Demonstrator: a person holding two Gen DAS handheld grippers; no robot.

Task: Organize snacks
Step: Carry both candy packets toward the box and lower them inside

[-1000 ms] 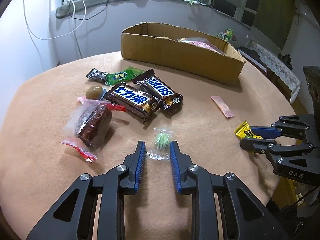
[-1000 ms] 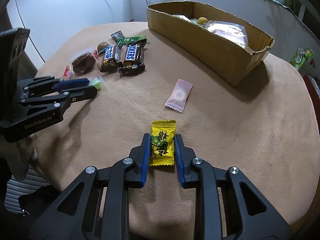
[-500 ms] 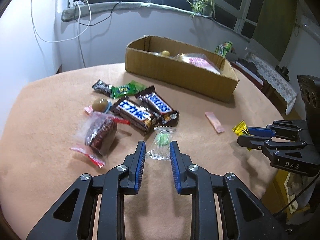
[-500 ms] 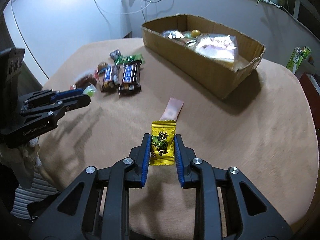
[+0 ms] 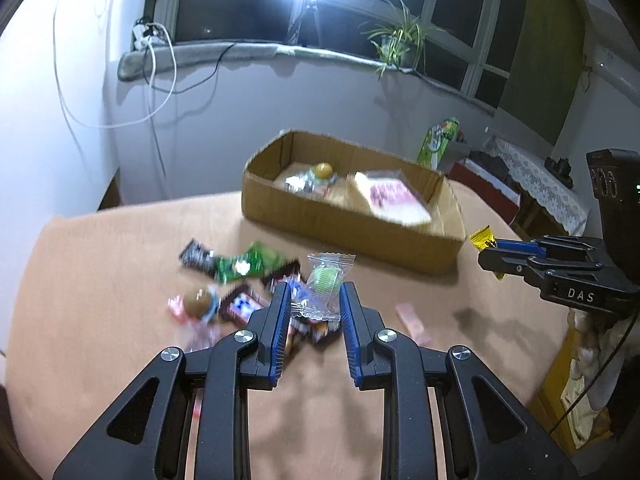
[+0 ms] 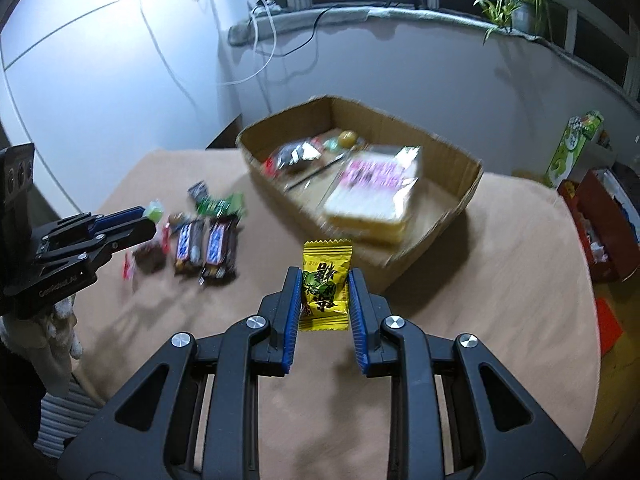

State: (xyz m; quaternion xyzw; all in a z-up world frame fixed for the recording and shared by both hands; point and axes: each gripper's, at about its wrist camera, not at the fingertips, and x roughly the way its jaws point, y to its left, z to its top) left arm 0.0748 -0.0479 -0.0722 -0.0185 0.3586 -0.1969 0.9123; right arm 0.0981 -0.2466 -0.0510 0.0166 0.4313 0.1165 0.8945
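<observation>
Both candies lifted; box (image 6: 436, 236) ahead.

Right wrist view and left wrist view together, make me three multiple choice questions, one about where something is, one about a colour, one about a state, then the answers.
1. Where is the wrapped sandwich?
A. inside the cardboard box
B. on the table beside the chocolate bars
C. in the left gripper

2. What colour is the candy in the right gripper?
A. pink
B. yellow
C. blue

3. What is the state of the left gripper?
A. open and empty
B. resting on the box rim
C. shut on the clear-wrapped green candy

Answers: 1 A, it lies between the box walls. 2 B, the yellow wrapper shows between the blue pads. 3 C, both pads press the wrapper above the table.
</observation>
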